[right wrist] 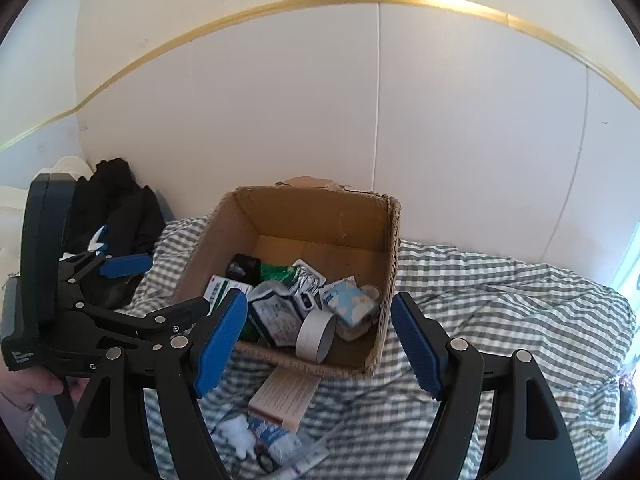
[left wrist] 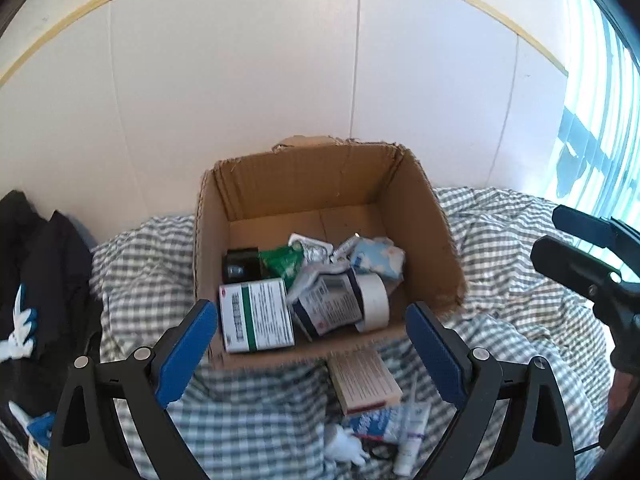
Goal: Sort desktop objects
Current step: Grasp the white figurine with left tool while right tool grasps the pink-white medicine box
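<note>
White wall panels with a gold trim line rise behind a bed covered in a grey and white checked quilt (left wrist: 500,248). On the quilt, against the wall, sits an open cardboard box (left wrist: 424,216) with torn upper edges. Inside it lie a white box with a green stripe (left wrist: 256,316) at the near left, a crumpled blue and white carton (left wrist: 324,306) beside it, a roll of white tape (left wrist: 374,300) standing on edge, a light blue tissue pack (left wrist: 378,258) further back, a green packet (left wrist: 280,262), foil sachets (left wrist: 312,248) and a small black item (left wrist: 240,266). Just in front of the box, on the quilt, rest a beige carton (left wrist: 364,376), a white tube (left wrist: 412,436) and a few smaller packets. Dark clothing (left wrist: 44,264) is heaped at the far left. The left gripper (left wrist: 312,344) hovers near the box with its blue pads spread wide and nothing between them. The right gripper (right wrist: 320,344) hangs beside it, also spread and empty.
</note>
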A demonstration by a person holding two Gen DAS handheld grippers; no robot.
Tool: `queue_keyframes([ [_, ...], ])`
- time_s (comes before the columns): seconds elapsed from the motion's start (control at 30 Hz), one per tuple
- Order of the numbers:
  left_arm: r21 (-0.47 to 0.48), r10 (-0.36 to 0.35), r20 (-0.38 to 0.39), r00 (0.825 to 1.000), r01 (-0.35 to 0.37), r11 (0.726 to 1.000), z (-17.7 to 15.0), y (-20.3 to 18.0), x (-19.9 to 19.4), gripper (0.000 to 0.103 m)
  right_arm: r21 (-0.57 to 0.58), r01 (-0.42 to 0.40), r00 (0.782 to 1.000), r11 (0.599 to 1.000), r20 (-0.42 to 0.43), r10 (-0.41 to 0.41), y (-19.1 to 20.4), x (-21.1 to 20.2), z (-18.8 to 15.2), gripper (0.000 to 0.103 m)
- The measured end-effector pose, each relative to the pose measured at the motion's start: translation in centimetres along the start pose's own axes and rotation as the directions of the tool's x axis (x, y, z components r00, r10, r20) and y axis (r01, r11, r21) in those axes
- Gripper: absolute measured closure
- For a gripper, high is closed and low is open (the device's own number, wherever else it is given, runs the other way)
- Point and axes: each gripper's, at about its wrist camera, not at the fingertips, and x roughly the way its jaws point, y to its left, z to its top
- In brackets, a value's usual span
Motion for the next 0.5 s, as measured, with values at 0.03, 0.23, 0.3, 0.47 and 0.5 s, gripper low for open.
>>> queue_keyframes([
  [0.03,-0.002,-0.004,-0.004,1.0,0.004,1.0,-0.5,-0.1,-0.6,0.005,-0.002,0.006,1.0,1.0,0.0,-0.006,0.0,-0.6,-0.4,0.029],
  [0.23,-0.015,-0.021,-0.014,1.0,0.02,1.0,-3.6,-1.0,-1.8,0.0,0.018,-0.009,1.0,1.0,-0.003,0.009,-0.5,-2.3,-2.7,0.027],
  [0.3,-0.019,-0.023,-0.032,0.999,0.022,1.0,-4.9,-1.3,-1.5,0.0,0.028,-0.008,1.0,1.0,-0.009,0.008,-0.8,-2.4,-3.5,0.026],
  [0.47,-0.04,-0.003,-0.079,0.997,0.0,0.999,-8.1,-1.8,0.2,0.0,0.048,-0.028,0.999,0.998,-0.039,0.03,-1.4,-1.2,-6.1,0.023],
  [0.5,-0.047,0.0,-0.089,0.996,-0.004,0.999,-8.9,-1.9,0.7,0.0,0.046,-0.028,0.998,0.999,-0.047,0.03,-1.4,-0.8,-6.8,0.023],
])
